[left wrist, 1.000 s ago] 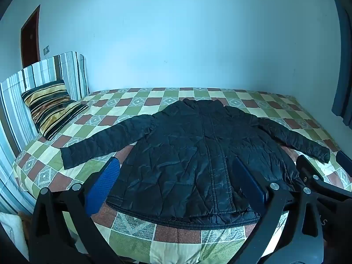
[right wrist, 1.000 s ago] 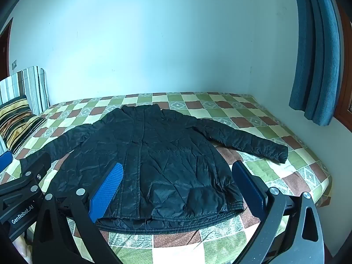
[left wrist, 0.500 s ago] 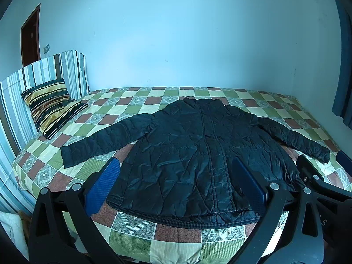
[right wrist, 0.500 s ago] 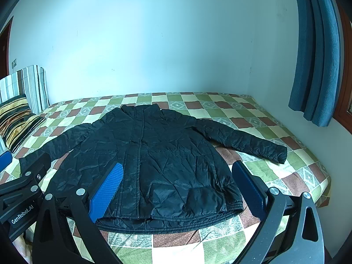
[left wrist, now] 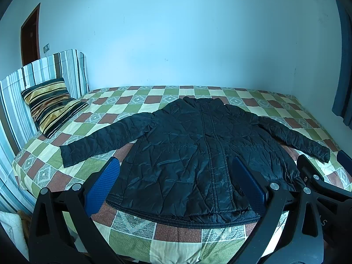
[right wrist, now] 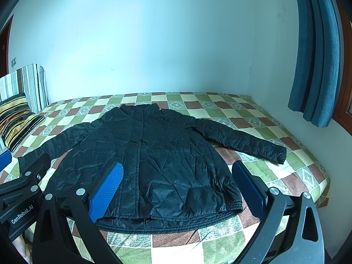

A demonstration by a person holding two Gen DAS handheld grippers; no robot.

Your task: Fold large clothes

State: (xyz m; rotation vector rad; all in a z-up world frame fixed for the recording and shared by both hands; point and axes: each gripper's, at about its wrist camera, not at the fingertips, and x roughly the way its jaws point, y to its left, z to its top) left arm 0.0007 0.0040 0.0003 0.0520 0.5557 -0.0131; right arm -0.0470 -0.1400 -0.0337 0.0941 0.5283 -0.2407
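Note:
A black quilted jacket [left wrist: 193, 154] [right wrist: 149, 156] lies flat and front-up on the bed, both sleeves spread out to the sides, hem toward me. My left gripper [left wrist: 176, 181] hangs open above the near edge of the bed, in front of the hem, with nothing between its blue pads [left wrist: 102, 184]. My right gripper [right wrist: 176, 184] is open too, held over the hem's right half, its blue pads [right wrist: 106, 192] apart and empty. Each gripper shows at the edge of the other's view.
The bed [left wrist: 136, 101] has a green, brown and cream checked cover. A striped pillow [left wrist: 49, 105] leans on the striped headboard [left wrist: 33, 77] at the left. A blue curtain [right wrist: 316, 55] hangs at the right. A pale wall stands behind.
Both views have risen and pulled back very slightly; the jacket sits a touch lower in the frames. Both grippers stay open.

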